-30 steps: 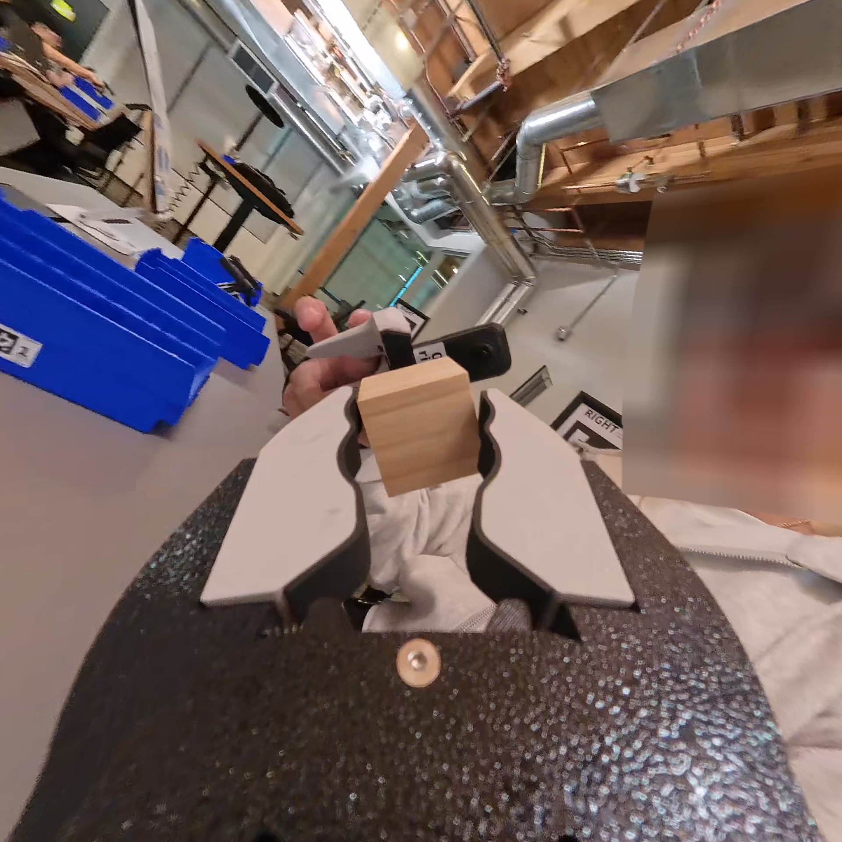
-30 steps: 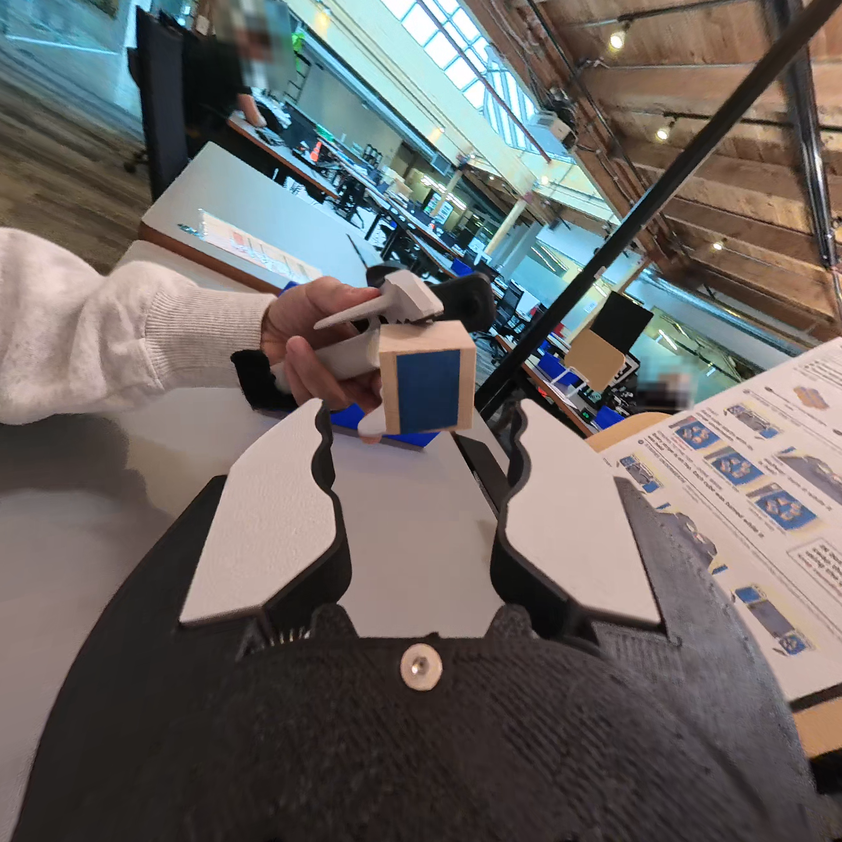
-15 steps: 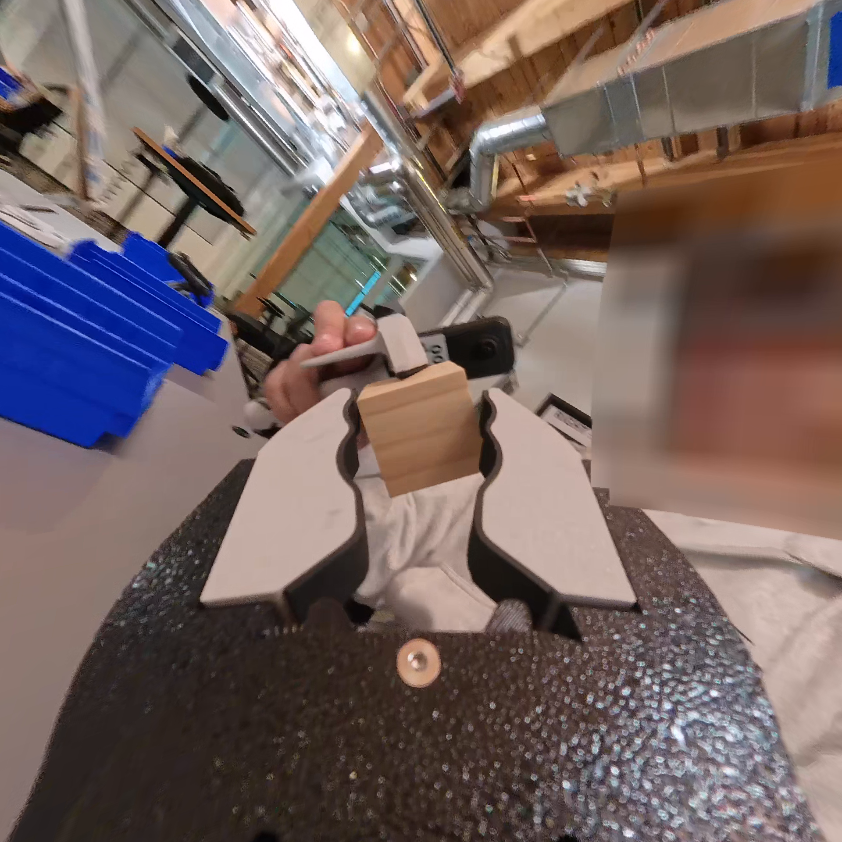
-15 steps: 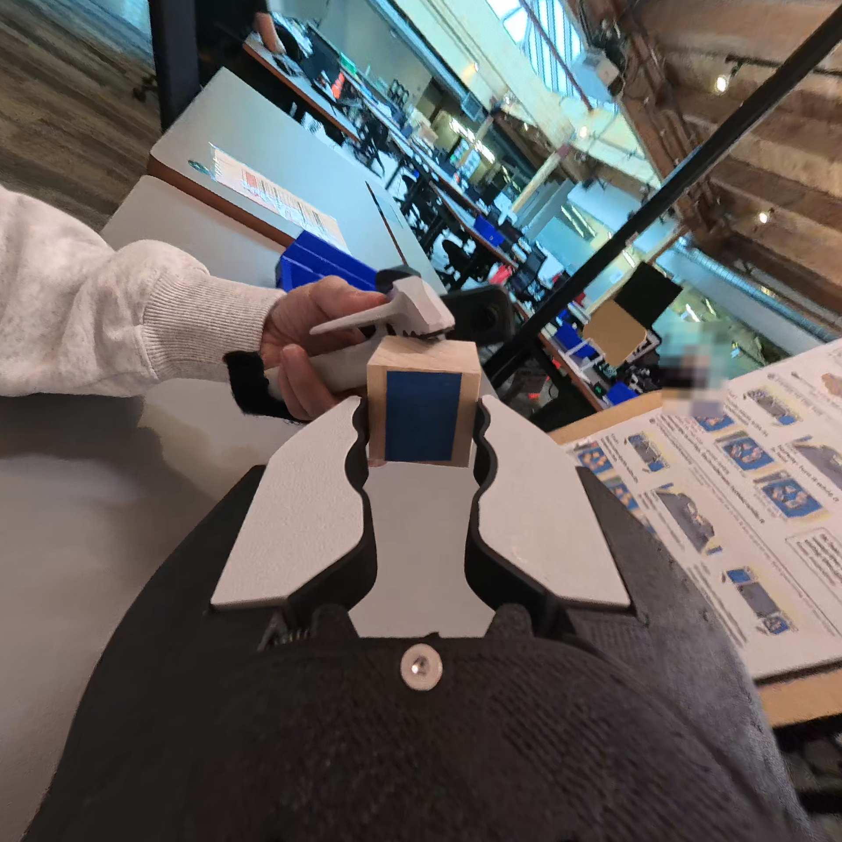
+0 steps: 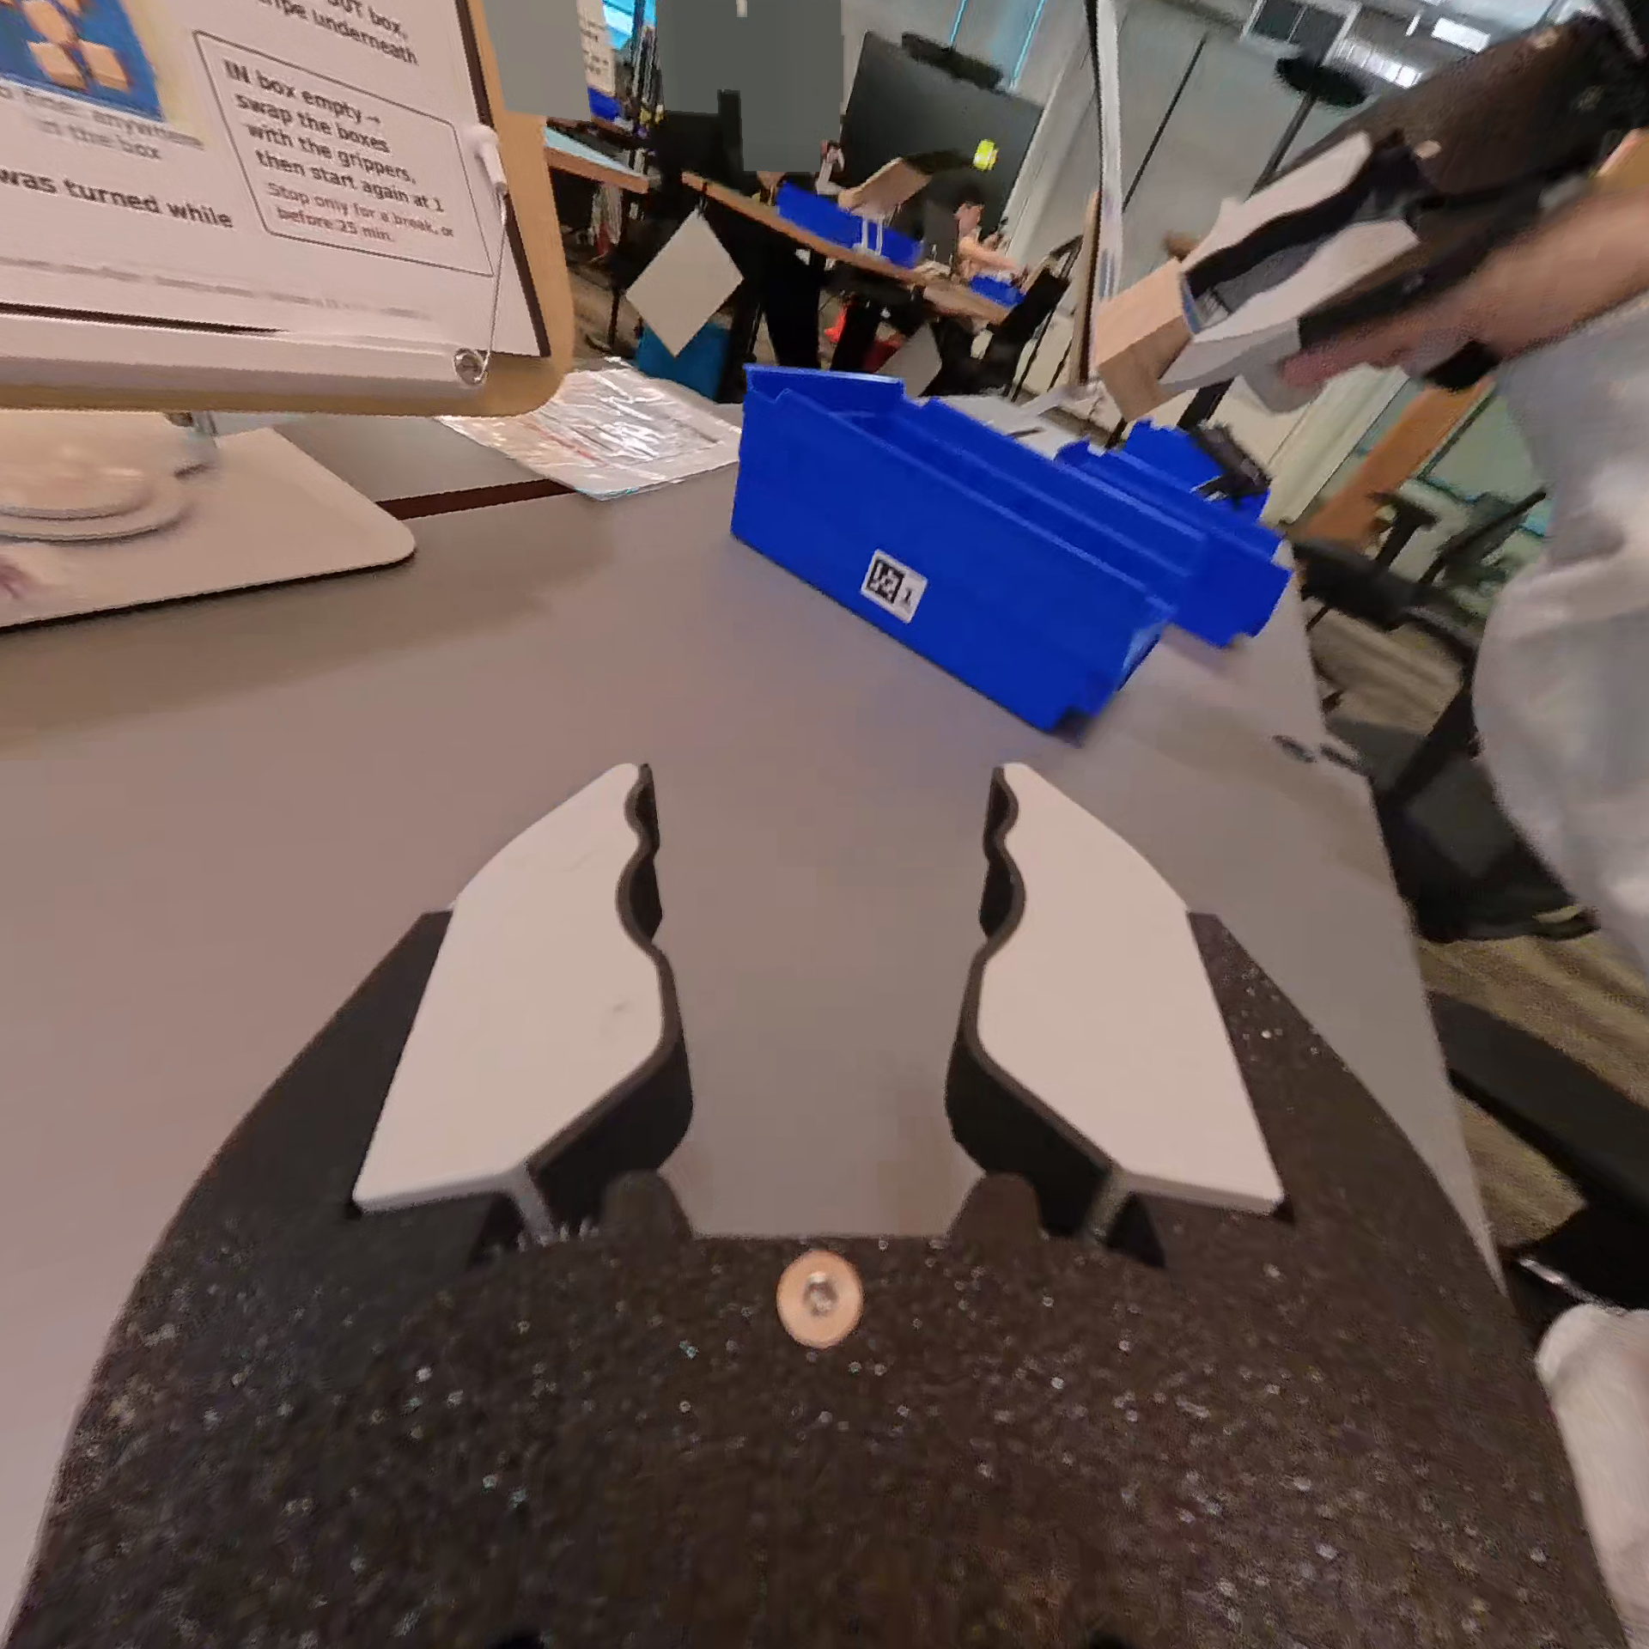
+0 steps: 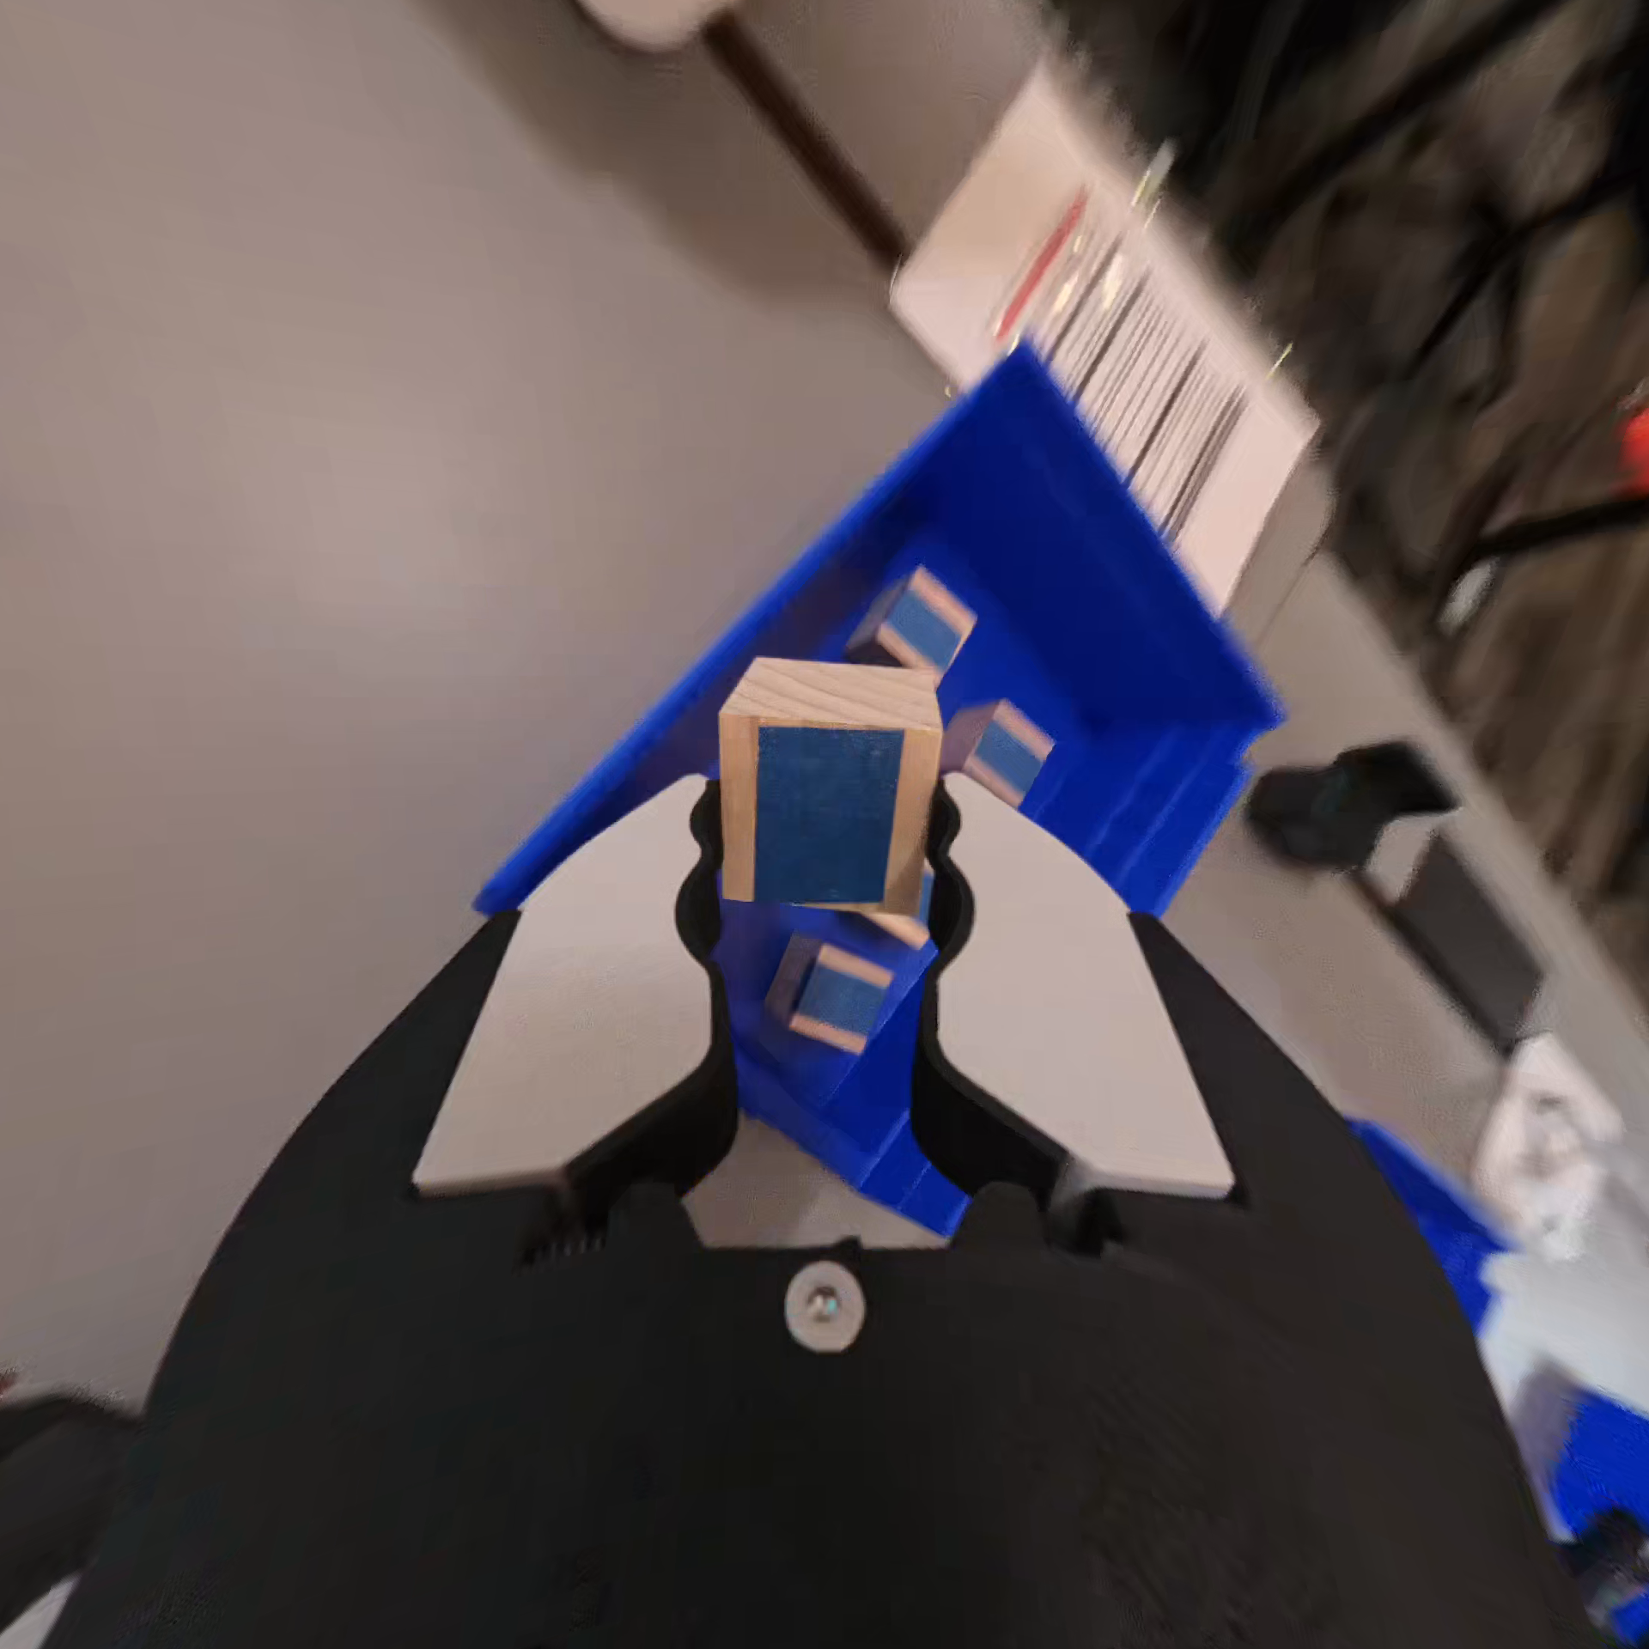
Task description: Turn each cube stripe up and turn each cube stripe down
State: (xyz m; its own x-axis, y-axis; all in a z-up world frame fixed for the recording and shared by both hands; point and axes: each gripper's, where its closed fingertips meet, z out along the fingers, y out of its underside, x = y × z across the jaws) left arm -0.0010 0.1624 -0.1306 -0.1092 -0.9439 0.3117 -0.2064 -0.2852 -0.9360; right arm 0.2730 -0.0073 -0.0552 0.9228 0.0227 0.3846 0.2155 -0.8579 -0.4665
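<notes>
— Right up close, the right gripper has its pale fingers closed on the small wooden cube with a blue stripe face, pinched by its two plain sides, stripe towards the wrist camera. Held in the air, nothing under it but the bin.

— And the left gripper?

— Jaws spread wide, nothing between them, hanging over the bare grey tabletop at its near edge. It's out of the way, I'd say.

— So what matters now?

— Setting that cube down cleanly. Just beyond the fingertips lies the open blue plastic bin, and several striped wooden cubes already lie on its floor, stripes showing. I'd lower into a free patch of floor, away from the walls, and check which face points up before the fingers part. The view is blurred, so I can't tell how much room is between those cubes.

— Risk?

— Letting go too high: a cube that drops may roll onto the wrong face. Farthest off, past the bin's far wall, there's a white printed sheet at the table's edge; nothing to do with it.
</notes>
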